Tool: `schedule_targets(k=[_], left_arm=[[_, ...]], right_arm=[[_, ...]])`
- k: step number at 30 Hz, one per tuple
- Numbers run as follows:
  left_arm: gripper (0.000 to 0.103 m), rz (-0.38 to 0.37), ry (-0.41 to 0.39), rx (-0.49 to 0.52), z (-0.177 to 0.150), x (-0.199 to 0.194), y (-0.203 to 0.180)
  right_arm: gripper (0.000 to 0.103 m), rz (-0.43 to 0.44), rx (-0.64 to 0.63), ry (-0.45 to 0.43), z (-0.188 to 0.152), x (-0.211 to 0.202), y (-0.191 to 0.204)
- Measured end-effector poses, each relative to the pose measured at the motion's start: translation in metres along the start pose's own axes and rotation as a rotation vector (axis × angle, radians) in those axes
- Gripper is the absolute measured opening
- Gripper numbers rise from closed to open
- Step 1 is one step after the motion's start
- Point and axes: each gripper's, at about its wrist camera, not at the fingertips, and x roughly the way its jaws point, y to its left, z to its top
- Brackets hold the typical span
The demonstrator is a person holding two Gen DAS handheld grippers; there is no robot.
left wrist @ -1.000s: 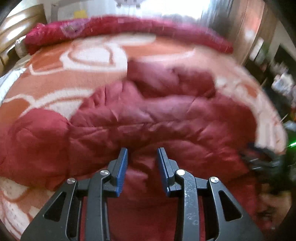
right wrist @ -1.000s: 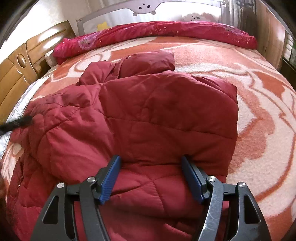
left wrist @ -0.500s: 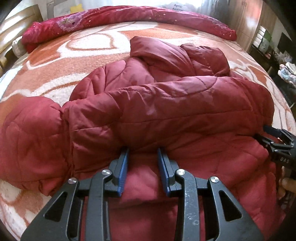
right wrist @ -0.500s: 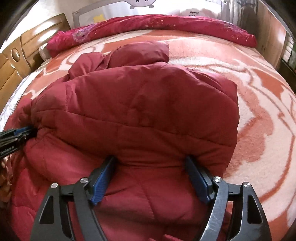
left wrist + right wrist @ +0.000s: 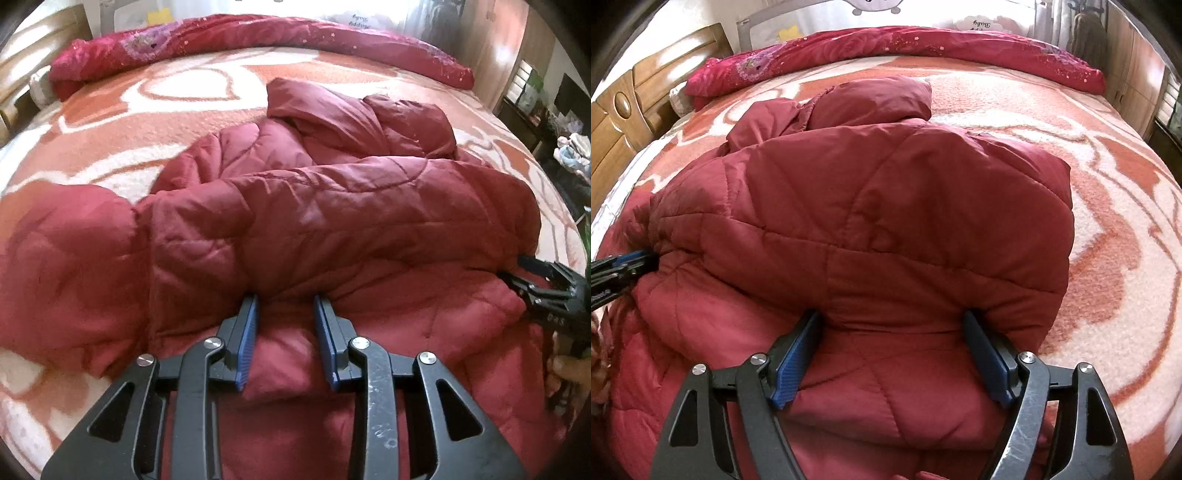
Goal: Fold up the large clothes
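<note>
A dark red quilted jacket (image 5: 332,206) lies on the bed, its upper layer folded forward over the lower part. My left gripper (image 5: 285,299) is shut on a bunch of the jacket at the fold's near edge. In the right wrist view the jacket (image 5: 886,206) fills the middle. My right gripper (image 5: 891,315) stands wide, jacket between its pads and its tips under the fold. The right gripper (image 5: 543,280) also shows at the jacket's right end, and the left gripper (image 5: 624,266) at its left end.
The bed carries an orange and white patterned blanket (image 5: 1108,221). A rolled red flowered quilt (image 5: 886,48) lies along its far edge. A wooden headboard (image 5: 628,110) stands on the left. A hand (image 5: 569,369) shows at the right rim, with dark furniture (image 5: 535,99) beyond.
The blurred left view has sharpened and steadied. The folded layer has settled down over the jacket's lower part. The left gripper's tip has come further into the right view.
</note>
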Motion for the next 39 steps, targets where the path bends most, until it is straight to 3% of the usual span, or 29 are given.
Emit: schedule_targets(k=[5,9,15,17,19,22,29,39], left_arm=[[0.030,-0.038,-0.038,-0.065,-0.016,-0.032,0.019],[0.030,-0.096,-0.046,-0.184,-0.030,-0.053,0.054],[0.031,-0.142,-0.056,-0.372,-0.054,-0.071,0.114],[0.036,-0.146,-0.061,-0.420,-0.062,-0.073,0.131],[0.049,-0.128,-0.071,-0.477,-0.070,-0.075,0.151],[0.055,-0.132,-0.076,-0.567,-0.084,-0.075,0.180],[0.055,-0.097,-0.072,-0.755,-0.104,-0.067,0.242],[0.055,-0.139,-0.113,-1.030,-0.114,-0.028,0.323]], right_arm=[[0.081,0.000,0.001,-0.003,0.001,-0.004,0.000],[0.081,0.003,0.030,0.007,0.003,-0.025,0.002],[0.081,0.109,0.040,-0.062,-0.010,-0.073,0.017],[0.081,0.137,0.032,-0.074,-0.017,-0.086,0.026],[0.081,0.169,0.026,-0.083,-0.026,-0.097,0.036],[0.081,0.203,0.010,-0.083,-0.038,-0.108,0.051],[0.081,0.309,-0.020,-0.045,-0.061,-0.135,0.073],[0.087,0.307,0.130,-0.037,-0.081,-0.187,0.027]])
